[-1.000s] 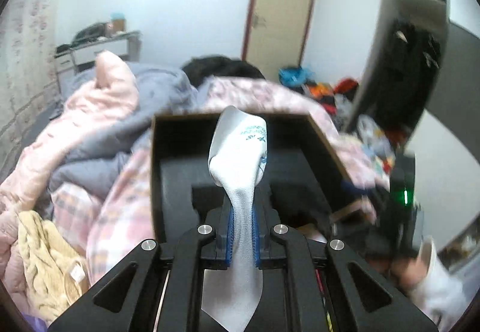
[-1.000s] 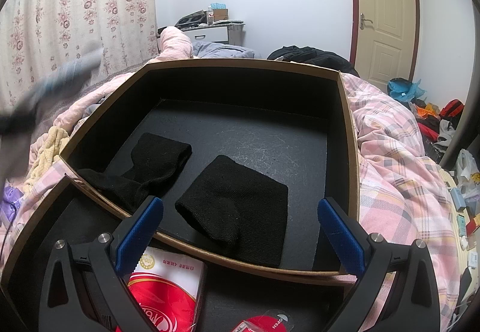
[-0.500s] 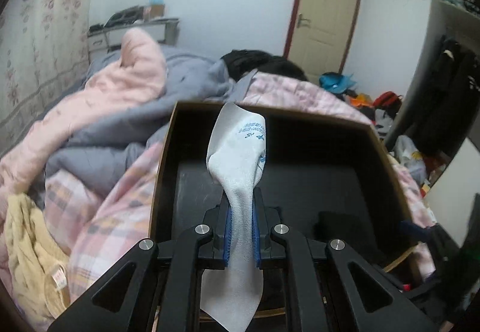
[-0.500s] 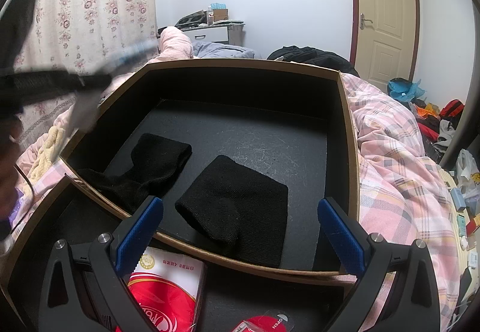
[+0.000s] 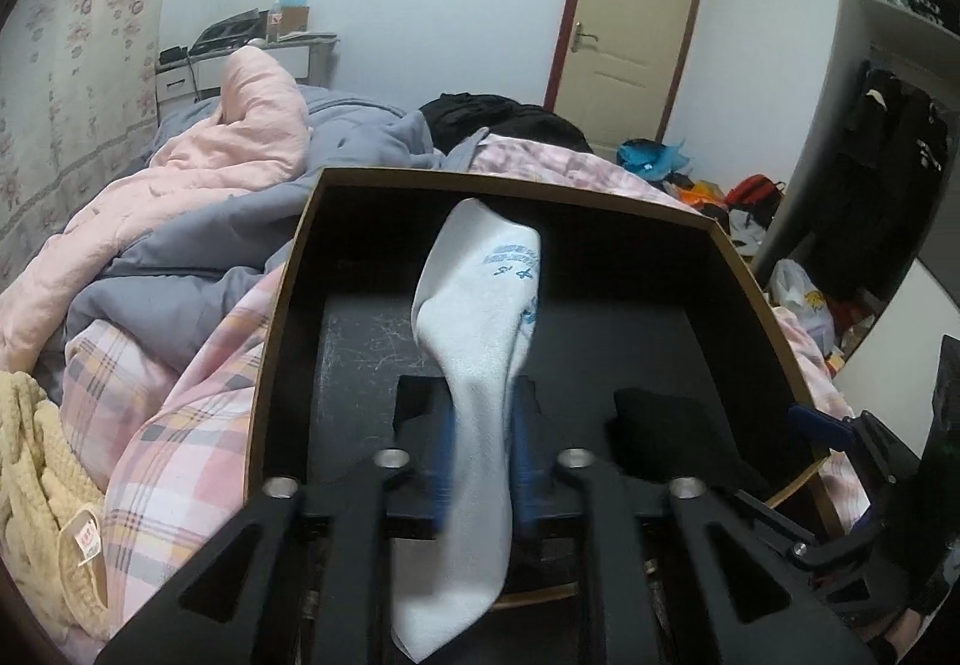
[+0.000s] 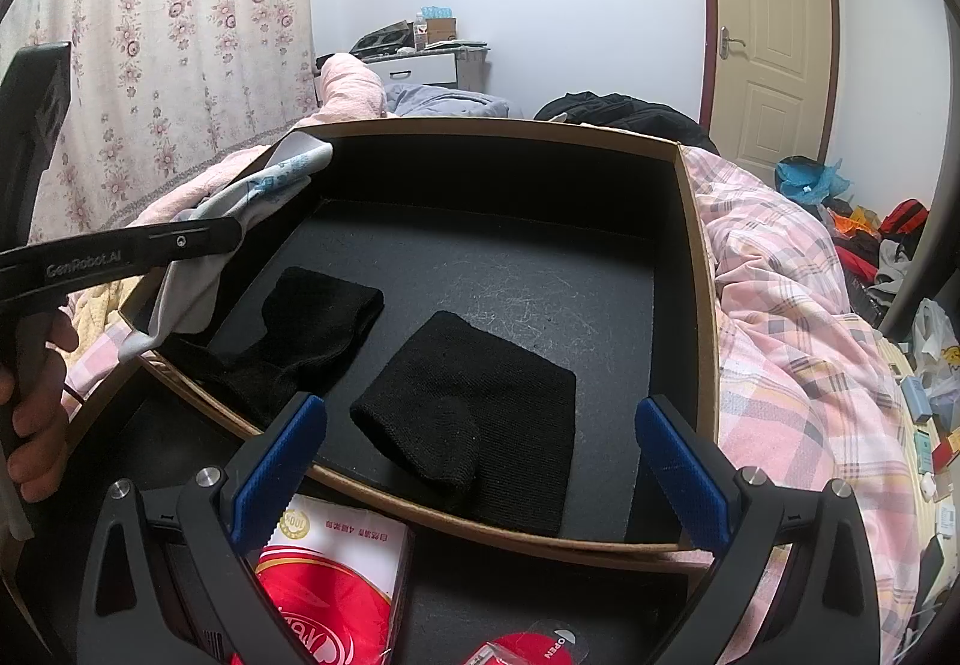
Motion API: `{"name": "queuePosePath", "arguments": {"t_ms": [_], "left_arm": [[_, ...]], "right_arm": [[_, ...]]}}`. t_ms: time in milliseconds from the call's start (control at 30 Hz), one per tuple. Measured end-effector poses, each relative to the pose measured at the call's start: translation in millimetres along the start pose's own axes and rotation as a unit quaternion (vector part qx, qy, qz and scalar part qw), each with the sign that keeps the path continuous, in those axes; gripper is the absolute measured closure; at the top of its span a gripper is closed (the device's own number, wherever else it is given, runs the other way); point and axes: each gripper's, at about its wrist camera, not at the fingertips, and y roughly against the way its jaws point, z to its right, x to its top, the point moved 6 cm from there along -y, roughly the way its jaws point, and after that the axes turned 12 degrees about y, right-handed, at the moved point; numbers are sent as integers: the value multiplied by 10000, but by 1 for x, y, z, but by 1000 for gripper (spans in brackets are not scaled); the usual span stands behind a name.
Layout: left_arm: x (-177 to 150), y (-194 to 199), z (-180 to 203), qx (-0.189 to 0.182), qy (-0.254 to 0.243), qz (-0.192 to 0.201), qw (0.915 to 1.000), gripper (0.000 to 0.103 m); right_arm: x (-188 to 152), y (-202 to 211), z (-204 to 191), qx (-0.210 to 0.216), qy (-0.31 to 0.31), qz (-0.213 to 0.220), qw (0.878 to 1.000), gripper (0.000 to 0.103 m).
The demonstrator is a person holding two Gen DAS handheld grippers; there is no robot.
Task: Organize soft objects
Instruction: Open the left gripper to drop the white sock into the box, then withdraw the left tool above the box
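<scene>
My left gripper (image 5: 480,461) is shut on a light grey sock with blue print (image 5: 486,305), held over the left part of a black box with brown rims (image 5: 282,317). The right wrist view shows the grey sock (image 6: 234,221) and the left gripper (image 6: 234,239) at the box's left wall. Two black socks lie on the box floor: one at the left (image 6: 312,323), one folded in the middle (image 6: 474,413). My right gripper (image 6: 480,455) is open and empty at the box's near rim (image 6: 696,269).
The box rests on a bed with a pink plaid quilt (image 6: 792,329) and pink and grey blankets (image 5: 180,221). A yellow knit cloth (image 5: 36,485) lies at the left. A red and white packet (image 6: 336,575) lies in a second compartment under my right gripper.
My left gripper has swung left and forward with the grey sock, bringing it over the box's left side. It has come into the right wrist view. The right gripper has not moved.
</scene>
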Motion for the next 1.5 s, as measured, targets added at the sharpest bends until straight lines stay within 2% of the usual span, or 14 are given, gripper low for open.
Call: {"name": "queuePosePath", "arguments": {"t_ms": [33,67,133,233,567,700,900,1067,1233,1333,1500], "left_arm": [[-1,3,0,-27,44,53,10000,48],[1,6,-2,-85,107,152,9998,28],[3,18,-3,-239,206,405,9987,27],[3,27,-2,-392,259,390,9981,26],[-20,61,-8,-88,-322,757,9966,24],[-27,52,-10,-2,-315,618,9976,23],[-36,34,-22,373,-184,366,9985,23],[-35,38,-27,292,-54,495,9983,23],[-32,36,-35,251,216,444,9985,23],[-30,37,-40,106,407,426,9982,23],[-30,37,-40,59,450,427,9981,22]], "right_arm": [[0,0,0,0,0,0,10000,1],[0,0,0,-1,0,0,10000,1],[0,0,1,0,-1,-1,10000,1],[0,0,0,0,-3,1,10000,1],[0,0,0,0,-2,-1,10000,1],[0,0,1,1,-1,-1,10000,1],[1,0,0,-15,10,-3,10000,1],[2,-1,0,-14,9,-3,10000,1],[2,-1,0,-15,10,-3,10000,1],[1,0,0,-17,17,-4,10000,1],[2,0,-1,-16,13,-3,10000,1]]}}
